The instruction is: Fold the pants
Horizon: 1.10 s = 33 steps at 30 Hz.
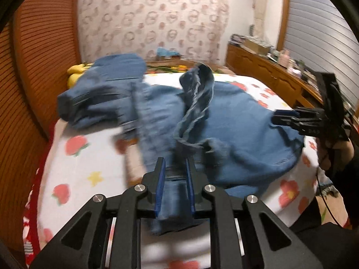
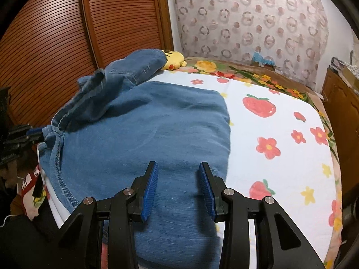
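Blue denim pants (image 1: 235, 134) lie crumpled on the bed, with a twisted leg end standing up in the middle. My left gripper (image 1: 175, 165) is shut on a fold of the denim at the near edge and lifts it. In the right wrist view the pants (image 2: 143, 130) spread flat under my right gripper (image 2: 178, 170), which is open with denim lying between its blue pads (image 2: 149, 190). The right gripper also shows at the right of the left wrist view (image 1: 278, 117), at the pants' edge.
The bed has a white sheet (image 2: 280, 161) with strawberries and flowers. A yellow plush toy (image 2: 175, 59) lies at the far corner. Wooden slatted doors (image 2: 67, 33) stand to the left, and a wooden cabinet (image 1: 264, 71) with clutter to the right.
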### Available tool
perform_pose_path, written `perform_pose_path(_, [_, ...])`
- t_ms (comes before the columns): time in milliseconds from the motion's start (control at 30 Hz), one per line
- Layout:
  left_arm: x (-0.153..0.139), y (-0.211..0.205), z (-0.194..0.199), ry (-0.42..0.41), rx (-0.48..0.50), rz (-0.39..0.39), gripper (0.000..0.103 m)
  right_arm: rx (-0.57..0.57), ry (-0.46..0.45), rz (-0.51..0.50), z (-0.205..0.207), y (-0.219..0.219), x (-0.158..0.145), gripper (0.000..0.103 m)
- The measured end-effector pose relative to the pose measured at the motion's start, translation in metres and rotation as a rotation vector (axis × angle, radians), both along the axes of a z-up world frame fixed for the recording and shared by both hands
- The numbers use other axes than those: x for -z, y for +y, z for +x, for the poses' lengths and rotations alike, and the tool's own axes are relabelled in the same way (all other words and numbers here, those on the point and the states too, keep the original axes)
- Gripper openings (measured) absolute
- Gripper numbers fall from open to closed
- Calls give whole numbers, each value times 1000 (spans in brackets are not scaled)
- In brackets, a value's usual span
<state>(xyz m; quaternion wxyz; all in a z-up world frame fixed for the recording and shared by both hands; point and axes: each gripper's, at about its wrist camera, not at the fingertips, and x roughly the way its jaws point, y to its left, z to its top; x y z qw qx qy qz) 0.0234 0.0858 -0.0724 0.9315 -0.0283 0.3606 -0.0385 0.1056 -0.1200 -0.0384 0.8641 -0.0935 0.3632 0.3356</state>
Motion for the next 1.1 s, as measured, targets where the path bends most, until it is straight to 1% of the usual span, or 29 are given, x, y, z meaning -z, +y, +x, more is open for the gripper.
perform_pose_path(100, [-4, 10, 0, -4, -28, -2, 19, -1, 2, 10, -1, 0, 0, 39])
perform_pose_path(133, [-6, 11, 1, -9, -31, -2, 23, 0, 4, 13, -1, 1, 1, 39])
perform_pose_path(167, [-9, 10, 0, -18, -29, -4, 30, -1, 6, 17, -2, 0, 1, 39])
perform_pose_path(200, [-12, 7, 1, -29, -21, -10, 35, -1, 6, 19, -2, -2, 2, 39])
perform_pose_path(233, [-16, 5, 1, -42, -11, -17, 46, -1, 6, 20, -3, -3, 1, 39])
perform_pose_path(267, [-19, 2, 2, -51, -4, -20, 50, -1, 6, 20, -5, -5, 0, 39])
perform_pose_path(333, [-23, -3, 6, -59, 13, -25, 50, 2, 1, 18, -8, -8, -1, 39])
perform_pose_path(500, [-31, -28, 30, -65, 68, 9, 50, 12, -14, 0, -23, -12, -3, 39])
perform_pose_path(600, [-29, -38, 42, -58, 76, 61, 50, 11, -23, -29, -31, -13, 0, 39])
perform_pose_path(667, [-21, -43, 47, -18, 69, 112, 50, 12, -27, -45, -35, -14, 2, 39])
perform_pose_path(767, [-6, -38, 42, 40, 67, 153, 50, 14, -30, -48, -39, -18, 4, 39])
perform_pose_path(833, [0, -29, 33, 62, 49, 159, 50, 14, -29, -39, -42, -23, 3, 39])
perform_pose_path(1000, [6, -7, 12, 97, 17, 151, 50, 34, -38, -21, -48, -33, -1, 39])
perform_pose_path(1100, [9, -2, 4, 106, 15, 129, 50, 57, -48, -16, -56, -43, -2, 39])
